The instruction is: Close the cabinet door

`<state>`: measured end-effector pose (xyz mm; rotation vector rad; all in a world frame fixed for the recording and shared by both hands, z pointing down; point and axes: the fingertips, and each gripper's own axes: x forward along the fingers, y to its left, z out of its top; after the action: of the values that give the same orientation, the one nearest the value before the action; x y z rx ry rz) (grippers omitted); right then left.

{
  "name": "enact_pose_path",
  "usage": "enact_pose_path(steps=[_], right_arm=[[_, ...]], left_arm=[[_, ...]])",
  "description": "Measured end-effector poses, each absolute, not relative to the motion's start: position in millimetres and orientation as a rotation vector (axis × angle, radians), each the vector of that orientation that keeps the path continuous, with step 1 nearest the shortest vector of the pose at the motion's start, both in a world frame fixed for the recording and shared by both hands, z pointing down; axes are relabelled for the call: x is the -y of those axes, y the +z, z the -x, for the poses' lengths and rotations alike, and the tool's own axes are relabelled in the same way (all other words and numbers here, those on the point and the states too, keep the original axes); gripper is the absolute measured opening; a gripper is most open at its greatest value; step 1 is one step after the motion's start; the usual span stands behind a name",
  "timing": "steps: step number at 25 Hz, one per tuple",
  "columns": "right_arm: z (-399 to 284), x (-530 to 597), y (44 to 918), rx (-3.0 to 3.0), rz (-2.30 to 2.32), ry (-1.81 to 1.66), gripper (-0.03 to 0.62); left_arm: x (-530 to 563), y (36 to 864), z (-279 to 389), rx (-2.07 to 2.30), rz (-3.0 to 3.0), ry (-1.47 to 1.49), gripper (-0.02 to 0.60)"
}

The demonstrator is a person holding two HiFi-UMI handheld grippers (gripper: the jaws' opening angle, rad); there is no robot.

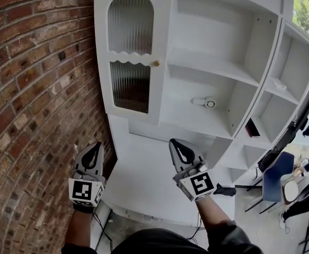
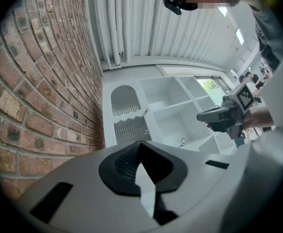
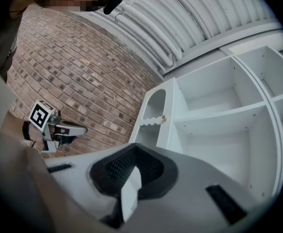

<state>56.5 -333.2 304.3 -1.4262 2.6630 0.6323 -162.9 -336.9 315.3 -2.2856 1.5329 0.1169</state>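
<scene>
Head view: white cabinet stands against a brick wall. The cabinet door is on the unit's left side, with arched ribbed glass above and a ribbed panel below. It lies flush in its frame and looks shut, with a gold knob on its right edge. To its right are open shelves, with a small white round item on the middle one. The white desk surface below is bare. Left gripper is held low near the brick wall, jaws together, nothing in them. Right gripper is over the desk, jaws together too, empty. Both are well apart from the door. A blue chair is at lower right.

Left gripper view: left gripper has its jaws closed on each other, nothing between. Past them is the cabinet door with its knob, flat against the frame, brick wall on the left. Right gripper shows at the right, in front of the shelves.

Right gripper view: right gripper has its jaws narrow, pressed together, empty. The cabinet door is ahead, seen edge-on, its knob beside the shelf edge. Left gripper is at the left against the brick wall.
</scene>
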Motion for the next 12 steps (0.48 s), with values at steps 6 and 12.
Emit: enact_pose_path(steps=[6, 12], right_arm=[[-55.9, 334.4, 305.7, -2.667, 1.427, 0.628, -0.003], [-57.2, 336.5, 306.7, -2.670, 1.424, 0.632, -0.003]], left_arm=[[338.1, 317.6, 160.1, -1.529, 2.293, 0.110, 0.002], [341.0, 322.4, 156.8, -1.528, 2.304, 0.101, 0.002]])
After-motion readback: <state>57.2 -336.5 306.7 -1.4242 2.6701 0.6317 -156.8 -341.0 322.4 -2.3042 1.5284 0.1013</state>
